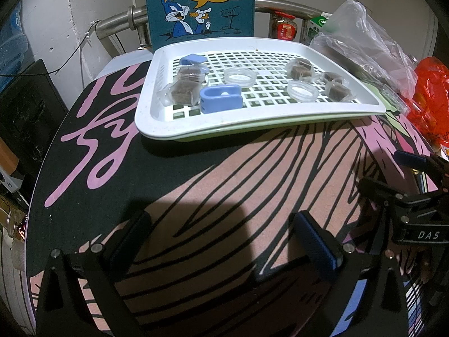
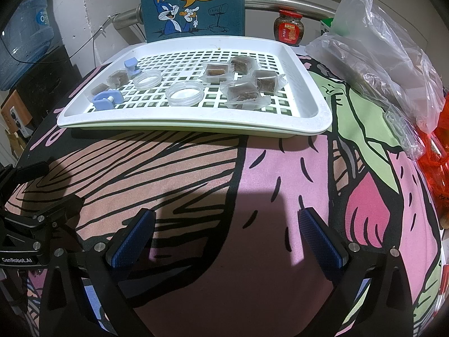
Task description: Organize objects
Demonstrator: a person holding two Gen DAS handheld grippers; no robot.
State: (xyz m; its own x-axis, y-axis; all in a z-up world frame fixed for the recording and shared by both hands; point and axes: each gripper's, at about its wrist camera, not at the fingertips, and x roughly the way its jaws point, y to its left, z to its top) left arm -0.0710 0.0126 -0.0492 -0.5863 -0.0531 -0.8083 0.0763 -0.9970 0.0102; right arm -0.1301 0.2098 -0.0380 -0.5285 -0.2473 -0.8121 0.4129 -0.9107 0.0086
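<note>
While tray [image 2: 317, 106] holds six packets, two lids, two clips.

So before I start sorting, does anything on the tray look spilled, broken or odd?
Nothing spilled or broken. On the white tray, wrapped brown cubes lie jumbled, some overlapping, and the blue clip lies on its side. Both round clear lids sit flat.

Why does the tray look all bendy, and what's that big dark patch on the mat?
Left wrist view: the fisheye lens bows the white tray, and the left gripper casts the dark shadow onto the mat. Right wrist view: same curving, a shadow under the right gripper, all sharp.
</note>
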